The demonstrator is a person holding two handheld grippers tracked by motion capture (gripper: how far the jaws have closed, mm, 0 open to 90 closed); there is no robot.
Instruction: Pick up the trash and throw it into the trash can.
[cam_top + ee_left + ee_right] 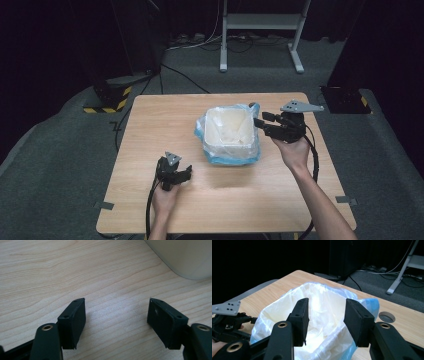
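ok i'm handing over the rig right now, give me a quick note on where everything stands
Left gripper: open, holding nothing, low over the wooden table in front of and left of the bin.
Right gripper: open, holding nothing, at the right rim of the small white bin.
Thin clear-and-blue plastic bag: already lines the bin, its edge folded loosely over the rim.
Done: bag is in the bin.
Left, probably: tidying the bag edge at the rim; no grip on it yet.
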